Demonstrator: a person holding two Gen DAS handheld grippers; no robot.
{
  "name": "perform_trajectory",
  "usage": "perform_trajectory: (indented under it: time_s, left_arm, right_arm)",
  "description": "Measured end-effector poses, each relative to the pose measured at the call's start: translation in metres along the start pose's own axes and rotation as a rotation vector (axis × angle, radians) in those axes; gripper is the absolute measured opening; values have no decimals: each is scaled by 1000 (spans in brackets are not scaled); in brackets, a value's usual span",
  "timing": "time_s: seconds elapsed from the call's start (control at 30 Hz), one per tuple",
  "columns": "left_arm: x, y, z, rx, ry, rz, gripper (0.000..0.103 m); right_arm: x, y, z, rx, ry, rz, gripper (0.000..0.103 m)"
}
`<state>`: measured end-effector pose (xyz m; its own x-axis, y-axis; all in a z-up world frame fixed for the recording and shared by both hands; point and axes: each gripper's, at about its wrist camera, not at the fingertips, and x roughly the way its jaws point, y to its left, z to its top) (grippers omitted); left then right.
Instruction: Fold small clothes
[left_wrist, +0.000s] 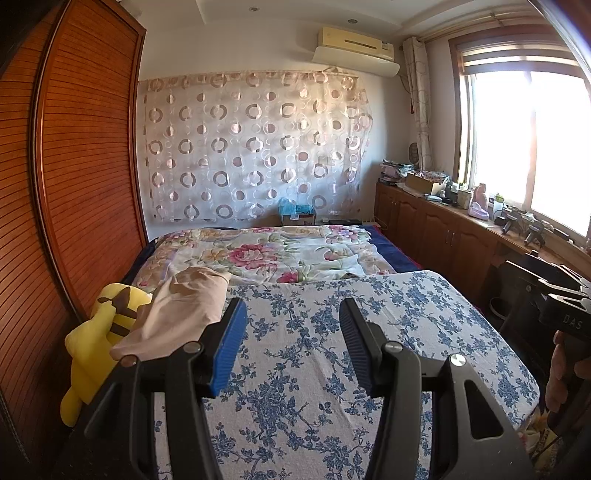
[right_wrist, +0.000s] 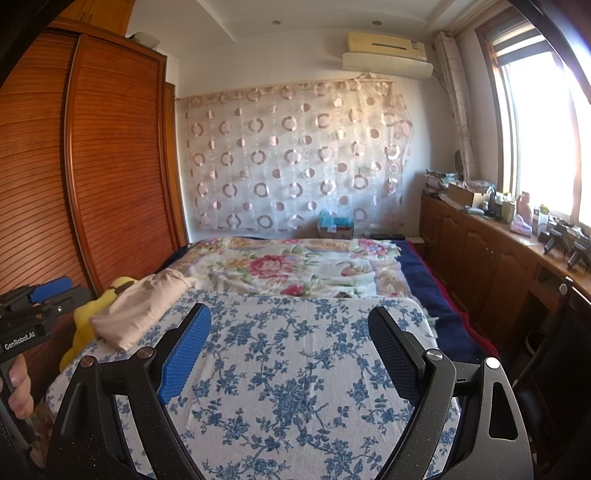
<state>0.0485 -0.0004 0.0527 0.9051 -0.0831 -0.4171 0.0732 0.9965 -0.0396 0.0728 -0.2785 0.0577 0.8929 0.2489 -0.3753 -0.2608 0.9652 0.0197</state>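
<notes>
Both tools hover over the blue-flowered board (right_wrist: 288, 369) laid across the bed: the left tool (left_wrist: 291, 347) with its jaws partly spread on nothing, the right tool (right_wrist: 288, 354) spread wide and empty too. The beige garment (left_wrist: 177, 314) lies bunched at the board's far left corner, touching the yellow plush toy (left_wrist: 96, 339) beside the wooden wardrobe (left_wrist: 74, 166), apart from both tools.

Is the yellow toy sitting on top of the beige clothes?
No, the beige clothes lie partly over the yellow toy, which pokes out beside and beneath them at the bed's edge.
</notes>
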Motion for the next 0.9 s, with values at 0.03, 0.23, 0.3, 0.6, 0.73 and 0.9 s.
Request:
perform_trajectory:
  time_s: [0.03,0.23,0.3,0.6,0.73,0.9]
  left_arm:
    - [0,0,0,0,0,0,52]
    - [0,0,0,-1,-1,0,52]
    - [0,0,-1,0,-1,0,52]
    - [0,1,-1,-1,-2,0,52]
    - [0,0,-1,0,-2,0,52]
    - [-1,0,0,-1,-2,0,52]
  right_arm:
    - [0,0,0,0,0,-1,89]
    - [-1,0,0,-1,-1,-2,89]
    - [-2,-1,0,0,-2,-1,89]
    - [-3,-2,1,1,-2,-3,89]
    - [-3,-3,2,0,-3,-1,89]
    - [-4,-1,2,1,-3,-3,89]
